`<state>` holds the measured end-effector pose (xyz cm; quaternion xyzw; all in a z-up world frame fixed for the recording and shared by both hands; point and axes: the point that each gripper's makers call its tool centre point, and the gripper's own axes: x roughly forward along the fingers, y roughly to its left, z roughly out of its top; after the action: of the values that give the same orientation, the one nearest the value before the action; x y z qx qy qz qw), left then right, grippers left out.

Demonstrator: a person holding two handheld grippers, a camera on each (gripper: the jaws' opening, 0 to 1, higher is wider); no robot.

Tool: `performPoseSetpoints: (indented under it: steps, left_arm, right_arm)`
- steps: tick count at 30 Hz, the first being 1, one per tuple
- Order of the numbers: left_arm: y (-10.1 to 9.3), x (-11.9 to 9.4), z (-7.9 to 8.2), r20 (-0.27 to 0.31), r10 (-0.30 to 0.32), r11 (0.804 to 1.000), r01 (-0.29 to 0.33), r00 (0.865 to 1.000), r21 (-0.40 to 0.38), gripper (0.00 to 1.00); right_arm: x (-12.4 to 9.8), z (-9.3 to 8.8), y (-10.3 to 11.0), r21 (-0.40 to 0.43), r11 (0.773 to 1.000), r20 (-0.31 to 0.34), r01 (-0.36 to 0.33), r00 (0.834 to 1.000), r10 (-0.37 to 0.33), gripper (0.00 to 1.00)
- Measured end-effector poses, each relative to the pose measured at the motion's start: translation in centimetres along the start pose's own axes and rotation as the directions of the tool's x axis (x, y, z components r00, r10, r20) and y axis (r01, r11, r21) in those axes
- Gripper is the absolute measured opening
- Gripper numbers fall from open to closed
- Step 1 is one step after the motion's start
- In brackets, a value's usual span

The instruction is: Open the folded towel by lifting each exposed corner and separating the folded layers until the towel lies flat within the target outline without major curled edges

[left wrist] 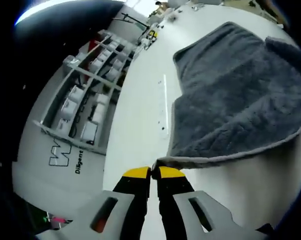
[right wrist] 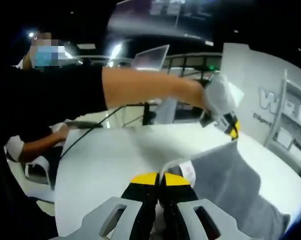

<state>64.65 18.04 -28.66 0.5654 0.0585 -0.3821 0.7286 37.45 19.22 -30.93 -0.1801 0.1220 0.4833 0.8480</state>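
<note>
Grey towel [left wrist: 230, 95] half raised off the white tabletop [left wrist: 140, 125], left tool [left wrist: 154, 172] and right tool [right wrist: 160, 178] each clamped narrow on a hemmed corner, held apart and high, presumably to peel folded layers open

My left gripper [left wrist: 154, 173] is clamped on the towel [left wrist: 235, 95] corner; my right gripper [right wrist: 159, 178] pinches another towel corner, and my bare forearm [right wrist: 150, 87] stretches above the towel.
</note>
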Motion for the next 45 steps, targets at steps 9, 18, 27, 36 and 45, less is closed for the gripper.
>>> performPoseSetpoints:
  steps: [9,18,27,36,45]
  left_arm:
    - [-0.6,-2.0,-3.4,-0.091,0.022,0.998,-0.016,0.996,0.066,0.04]
    - [0.4,-4.6,-6.9,-0.217,0.085,0.983,-0.047,0.972,0.176,0.05]
    - [-1.0,-6.0,-10.6,-0.334,0.056,0.978,0.016,0.941,0.21,0.01]
    - [-3.4,-6.0,-12.2,-0.407,-0.019,1.0,0.022,0.913,0.002,0.03]
    - [-5.2,-5.3,-12.7,-0.373,-0.15,0.929,0.001,0.915,-0.371,0.26]
  right_arm:
    - [2.9,1.1,1.9,-0.019,0.999,0.002,-0.045,0.999,0.045,0.0]
    - [6.6,1.9,4.1,-0.042,0.995,-0.013,-0.092,0.996,0.091,0.0]
    - [9.3,1.8,5.6,-0.039,0.992,-0.033,-0.12,0.992,0.119,0.0]
    - [10.6,1.2,6.7,-0.044,0.989,-0.057,-0.143,0.988,0.141,0.0]
    - [10.5,0.9,6.9,-0.052,0.988,-0.063,-0.145,0.988,0.142,0.0]
